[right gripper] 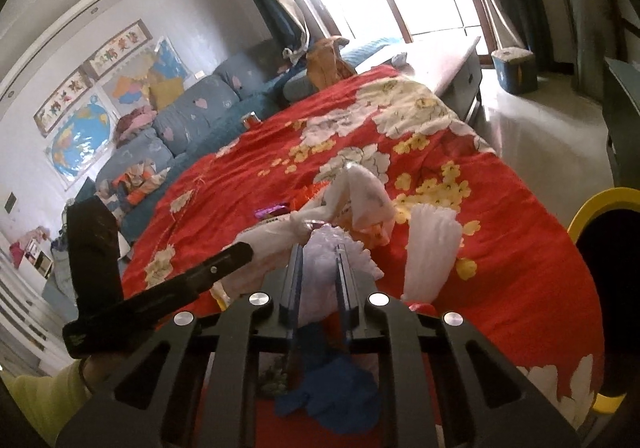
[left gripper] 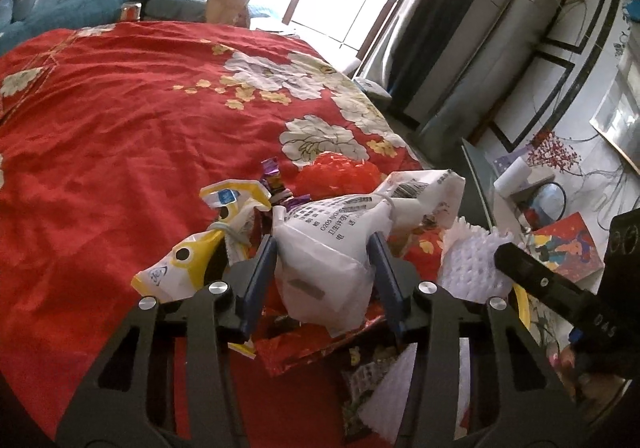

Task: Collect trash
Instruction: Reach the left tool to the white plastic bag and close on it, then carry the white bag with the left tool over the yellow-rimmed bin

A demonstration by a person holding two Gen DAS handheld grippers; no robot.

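Observation:
My left gripper (left gripper: 326, 248) is shut on a white plastic bag (left gripper: 332, 248) with black print, held between its blue fingers above the red flowered cloth (left gripper: 120, 128). A yellow and white wrapper (left gripper: 192, 252) lies at its left, purple wrappers (left gripper: 274, 178) and red foam net (left gripper: 340, 172) behind. My right gripper (right gripper: 319, 248) is shut on a white foam net sleeve (right gripper: 324, 268). Another white foam net (right gripper: 432, 252) lies to its right. A blue crumpled glove (right gripper: 336, 392) sits under the right gripper. The yellow-rimmed bin (right gripper: 608, 204) is at the far right.
A blue sofa (right gripper: 192, 116) with clothes runs along the far side of the table. A red can (right gripper: 251, 120) stands at the table's far edge. A side table (left gripper: 532, 200) with a paper roll and a red box is at the right. The other gripper's black body (left gripper: 560, 288) is close by.

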